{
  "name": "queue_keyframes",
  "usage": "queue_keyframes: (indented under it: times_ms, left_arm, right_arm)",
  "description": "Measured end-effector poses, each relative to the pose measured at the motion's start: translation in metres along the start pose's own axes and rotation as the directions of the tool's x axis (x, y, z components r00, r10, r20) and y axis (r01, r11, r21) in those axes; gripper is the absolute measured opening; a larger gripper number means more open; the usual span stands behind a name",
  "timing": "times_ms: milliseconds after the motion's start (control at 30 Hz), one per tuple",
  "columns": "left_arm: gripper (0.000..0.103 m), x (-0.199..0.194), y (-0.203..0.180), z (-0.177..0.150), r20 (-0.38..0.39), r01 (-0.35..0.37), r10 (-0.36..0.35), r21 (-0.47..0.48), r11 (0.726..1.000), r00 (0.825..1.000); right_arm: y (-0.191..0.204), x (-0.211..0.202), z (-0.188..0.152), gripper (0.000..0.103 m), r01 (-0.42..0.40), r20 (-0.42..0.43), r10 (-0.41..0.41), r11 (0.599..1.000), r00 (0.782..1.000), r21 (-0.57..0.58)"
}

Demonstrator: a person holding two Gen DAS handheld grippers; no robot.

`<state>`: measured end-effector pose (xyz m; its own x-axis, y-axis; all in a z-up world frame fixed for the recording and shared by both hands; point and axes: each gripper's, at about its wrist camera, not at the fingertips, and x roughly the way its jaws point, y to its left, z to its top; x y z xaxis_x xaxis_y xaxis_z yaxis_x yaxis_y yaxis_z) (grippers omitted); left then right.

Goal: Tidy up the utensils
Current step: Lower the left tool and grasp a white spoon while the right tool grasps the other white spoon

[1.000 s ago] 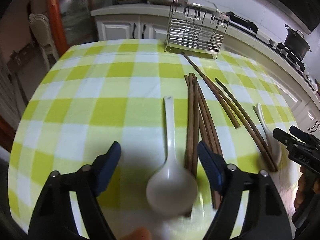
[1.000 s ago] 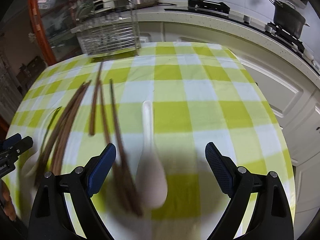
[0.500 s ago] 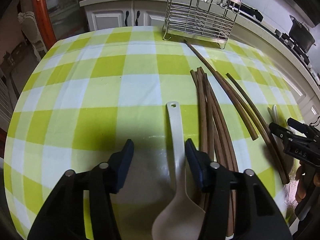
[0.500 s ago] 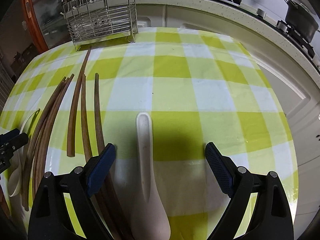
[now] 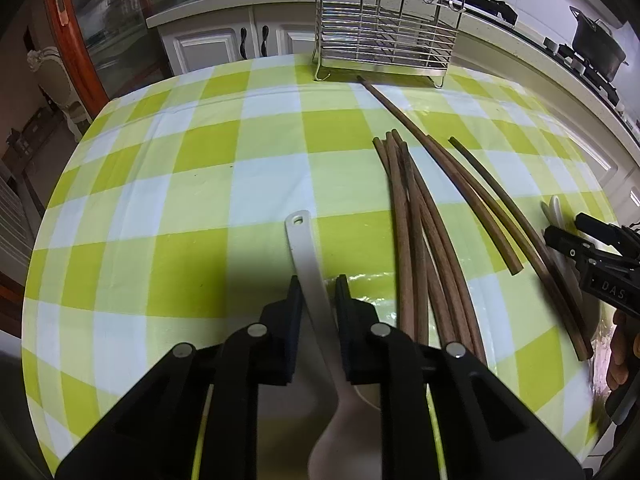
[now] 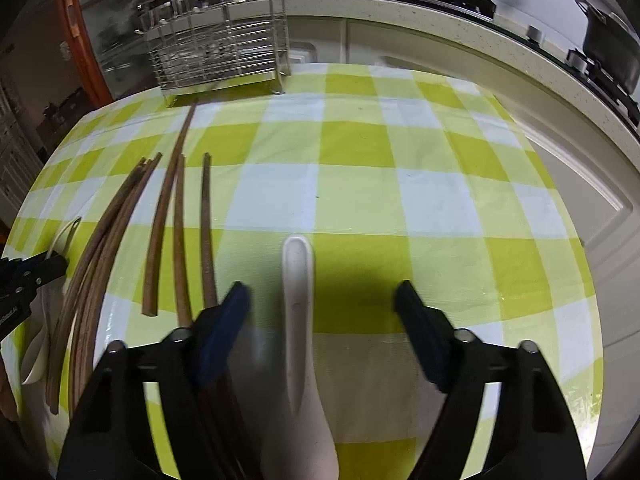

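My left gripper [image 5: 318, 292] is shut on the handle of a white plastic spoon [image 5: 306, 252] that lies on the green checked tablecloth. My right gripper [image 6: 322, 300] is open, its jaws on either side of a white ceramic spoon [image 6: 298, 292] on the cloth. Several brown chopsticks [image 5: 416, 232] lie between the two spoons; they also show in the right wrist view [image 6: 160, 232]. A wire utensil rack [image 5: 386, 24] stands at the far edge of the table, also in the right wrist view [image 6: 218, 46].
The right gripper shows at the right edge of the left wrist view [image 5: 600, 264]. A kitchen counter [image 6: 460, 12] with a black pot [image 6: 608, 48] runs behind the table. White cabinets [image 5: 224, 44] stand beyond the far edge.
My left gripper has closed onto the white plastic spoon's handle. My right gripper has moved forward over the ceramic spoon and narrowed a little.
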<state>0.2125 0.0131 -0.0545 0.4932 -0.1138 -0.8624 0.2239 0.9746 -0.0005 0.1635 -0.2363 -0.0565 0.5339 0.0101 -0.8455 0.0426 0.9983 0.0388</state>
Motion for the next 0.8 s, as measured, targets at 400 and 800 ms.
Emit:
queue_keyframes:
  times_ms: [400,800]
  left_arm:
    - [0.010,-0.008,-0.002,-0.003,0.016,0.007,-0.007,-0.005,1.000,1.000]
    - [0.010,-0.030,0.003,-0.002,0.064,-0.005,0.007,-0.024,1.000,0.998]
  right_arm:
    - [0.002,-0.007,-0.003,0.021,-0.050,0.000,0.050,0.999,0.999,-0.019]
    - [-0.002,-0.049,0.003,0.021,-0.104,0.105,0.104,0.995,0.989,-0.005]
